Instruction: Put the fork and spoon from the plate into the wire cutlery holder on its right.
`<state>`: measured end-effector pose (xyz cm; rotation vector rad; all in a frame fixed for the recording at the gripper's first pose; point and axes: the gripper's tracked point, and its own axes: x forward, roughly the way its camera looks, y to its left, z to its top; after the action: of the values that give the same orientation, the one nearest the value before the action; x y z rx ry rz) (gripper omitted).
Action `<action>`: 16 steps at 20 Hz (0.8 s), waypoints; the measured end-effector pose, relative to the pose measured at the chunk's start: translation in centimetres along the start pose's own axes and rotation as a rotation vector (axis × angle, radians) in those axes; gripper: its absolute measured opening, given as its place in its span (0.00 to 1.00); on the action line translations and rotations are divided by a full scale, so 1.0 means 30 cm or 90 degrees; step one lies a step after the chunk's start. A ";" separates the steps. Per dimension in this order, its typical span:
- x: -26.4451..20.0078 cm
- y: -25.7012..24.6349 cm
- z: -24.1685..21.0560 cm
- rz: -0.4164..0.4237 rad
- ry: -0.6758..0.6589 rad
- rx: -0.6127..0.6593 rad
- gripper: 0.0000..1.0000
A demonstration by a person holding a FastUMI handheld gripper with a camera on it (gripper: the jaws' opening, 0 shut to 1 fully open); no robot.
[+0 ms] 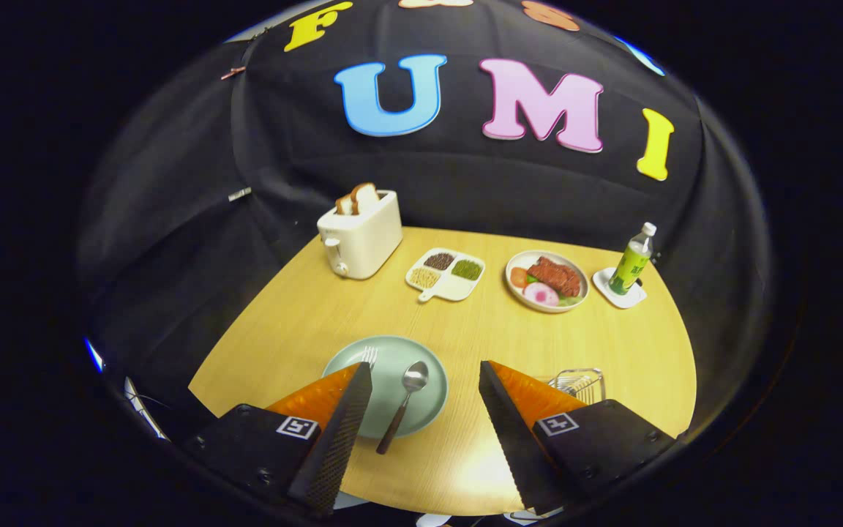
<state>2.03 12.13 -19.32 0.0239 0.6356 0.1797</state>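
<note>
Hanging above the near side of the round wooden table [465, 344], the gripper [425, 377] has its two fingers spread wide apart, and they hold nothing. This looks like the very start of the job, before the first pick.

Low in the frame, a little left of the middle, sits the pale green plate [432, 406]. The spoon [403, 402] lies on it, bowl end pointing away, in the gap between the fingers, with its dark handle poking over the near rim. The fork [369, 356] lies on the plate too, but the left finger hides most of it, so just its prongs peek out. The wire cutlery holder [579, 382] stands to the right of the plate, partly behind the right finger. I cannot tell if anything is inside it.

I think the next move is to go down and close on the spoon's handle.

Farther back, in the middle of the frame, a toaster [359, 234] has bread in its slots. Beside it, a white tray [445, 277] holds little piles of grains. A dish of food [546, 282] comes next, then a bottle [632, 260] on a small white coaster [617, 289].
</note>
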 end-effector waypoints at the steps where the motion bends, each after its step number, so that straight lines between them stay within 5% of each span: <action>1: 0.037 0.013 -0.032 -0.001 0.020 -0.007 0.93; 16: 0.407 0.092 -0.440 -0.014 0.300 -0.011 0.84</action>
<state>3.41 16.53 -36.91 -0.0432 1.1037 0.1706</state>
